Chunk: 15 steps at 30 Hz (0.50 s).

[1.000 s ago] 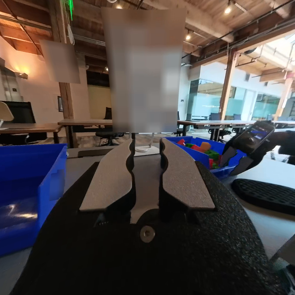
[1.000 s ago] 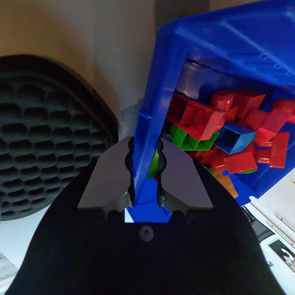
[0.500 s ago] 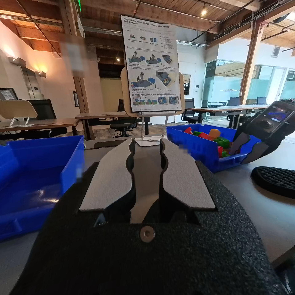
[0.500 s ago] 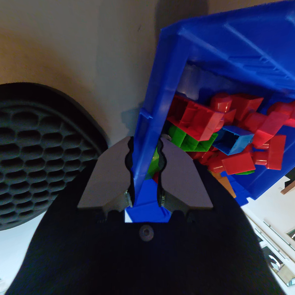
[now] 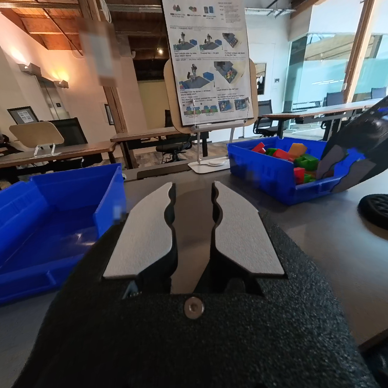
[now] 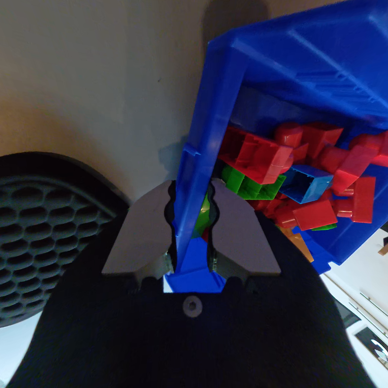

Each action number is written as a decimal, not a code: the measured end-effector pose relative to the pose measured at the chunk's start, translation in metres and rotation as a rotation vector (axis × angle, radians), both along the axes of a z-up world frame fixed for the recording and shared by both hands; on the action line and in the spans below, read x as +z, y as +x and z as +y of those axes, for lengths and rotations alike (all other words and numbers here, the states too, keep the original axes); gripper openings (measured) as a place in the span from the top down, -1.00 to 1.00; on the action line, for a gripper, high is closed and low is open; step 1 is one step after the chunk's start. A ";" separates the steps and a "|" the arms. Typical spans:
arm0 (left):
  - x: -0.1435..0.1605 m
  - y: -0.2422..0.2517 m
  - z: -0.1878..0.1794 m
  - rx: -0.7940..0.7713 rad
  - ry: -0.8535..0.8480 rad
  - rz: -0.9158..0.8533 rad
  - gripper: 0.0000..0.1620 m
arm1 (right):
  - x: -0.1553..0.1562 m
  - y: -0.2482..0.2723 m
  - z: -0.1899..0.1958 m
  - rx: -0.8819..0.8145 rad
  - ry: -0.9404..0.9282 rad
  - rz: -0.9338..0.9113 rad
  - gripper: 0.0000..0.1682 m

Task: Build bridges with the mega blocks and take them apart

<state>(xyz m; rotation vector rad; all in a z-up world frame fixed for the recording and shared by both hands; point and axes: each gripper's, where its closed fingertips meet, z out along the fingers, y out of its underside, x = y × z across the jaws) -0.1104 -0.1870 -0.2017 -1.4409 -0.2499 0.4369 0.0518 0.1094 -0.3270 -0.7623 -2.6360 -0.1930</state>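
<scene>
Blocks (image 6: 258, 159) in red, green, blue and orange fill the blue bin (image 6: 201, 159) at the table's (image 5: 315, 231) far right, and your right gripper (image 6: 192, 210) clenches that bin's side wall, one finger outside, one among the blocks. From your left wrist view the same gripper (image 5: 340, 168) straddles the bin's (image 5: 262, 178) right end, just above a black honeycomb mat (image 5: 375, 210). Your left gripper (image 5: 192, 201) hovers over bare tabletop, fingers parted and holding nothing. An empty blue bin (image 5: 105, 189) sits to its left. An instruction sheet on a stand (image 5: 210, 73) rises behind, between the two bins.
</scene>
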 end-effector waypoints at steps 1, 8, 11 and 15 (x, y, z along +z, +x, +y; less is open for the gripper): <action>-0.002 -0.001 -0.001 0.008 -0.019 0.007 0.58 | 0.002 -0.001 0.000 0.007 -0.004 0.023 0.62; -0.016 -0.028 -0.019 0.098 -0.238 0.083 0.19 | 0.042 -0.008 -0.033 -0.063 -0.323 0.377 -0.25; -0.015 -0.048 -0.035 0.167 -0.339 0.165 0.14 | 0.060 0.000 -0.053 -0.081 -0.516 0.496 -0.58; -0.014 -0.085 -0.055 0.201 -0.503 0.296 0.19 | 0.084 0.014 -0.074 -0.053 -0.738 0.639 -0.74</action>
